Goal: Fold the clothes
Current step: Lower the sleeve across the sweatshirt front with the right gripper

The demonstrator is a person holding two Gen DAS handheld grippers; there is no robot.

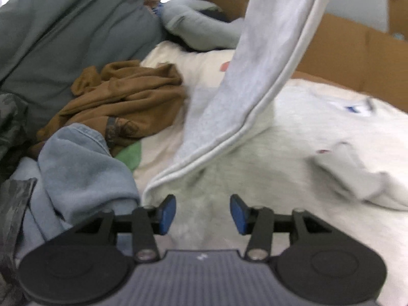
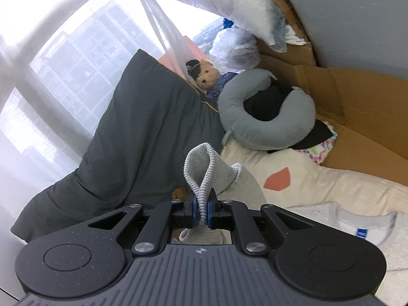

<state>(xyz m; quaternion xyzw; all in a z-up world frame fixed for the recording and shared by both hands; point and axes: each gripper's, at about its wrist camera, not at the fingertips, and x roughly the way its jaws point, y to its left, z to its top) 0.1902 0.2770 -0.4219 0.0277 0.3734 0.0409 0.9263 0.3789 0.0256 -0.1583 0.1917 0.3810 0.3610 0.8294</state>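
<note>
Right gripper (image 2: 201,210): its fingers are pinching the ribbed cuff (image 2: 200,176) of the grey sweatshirt (image 1: 293,153), holding that sleeve (image 1: 255,63) up in the air.
Left gripper (image 1: 202,213): its fingers are standing spread and gripping nothing, hovering just above the sweatshirt's body.
Sweatshirt: its body is lying spread on the bed, collar label showing, one sleeve hanging raised across it.
Progress: a sleeve fold is looking under way; the body is showing no finished fold.
Remaining: a brown garment (image 1: 122,94) and a blue garment (image 1: 84,168) are lying crumpled beside it.
</note>
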